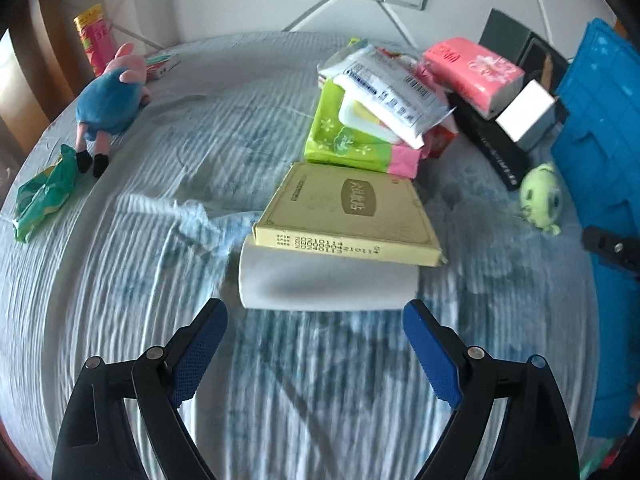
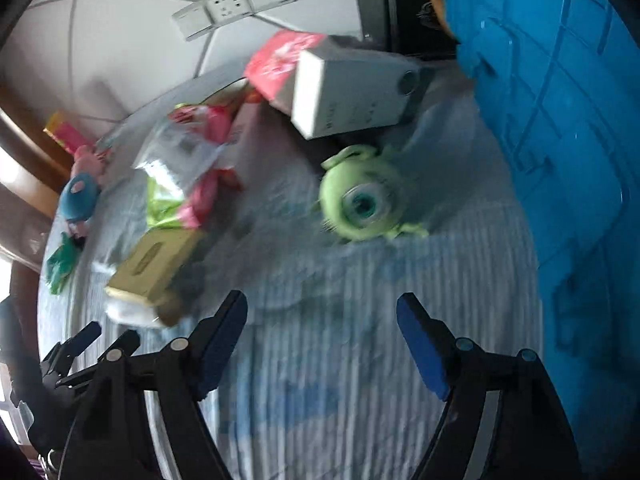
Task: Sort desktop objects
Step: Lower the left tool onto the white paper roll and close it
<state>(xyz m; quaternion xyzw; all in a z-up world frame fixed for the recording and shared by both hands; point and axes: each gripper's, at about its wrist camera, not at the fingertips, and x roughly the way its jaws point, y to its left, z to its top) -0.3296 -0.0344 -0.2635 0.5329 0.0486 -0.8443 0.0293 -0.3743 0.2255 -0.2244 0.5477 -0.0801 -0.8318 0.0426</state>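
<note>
Both grippers hang spread and empty over the cluttered striped cloth.

In the left wrist view the left gripper (image 1: 316, 316) sits at the bottom centre, jaws wide apart with nothing between them; just above its tips lies a white roll (image 1: 328, 284), with a yellow flat box (image 1: 352, 216) resting on it. Higher up, a green wipes pack (image 1: 348, 136) carries a white packet (image 1: 384, 88), beside a pink tissue pack (image 1: 476, 72). A blue pig plush (image 1: 108, 104) lies at upper left. In the right wrist view the right gripper (image 2: 322, 312) is likewise released, and the green one-eyed plush (image 2: 364, 200) lies above it, centre frame, next to the blue crate (image 2: 560, 120) along the right edge.
</note>
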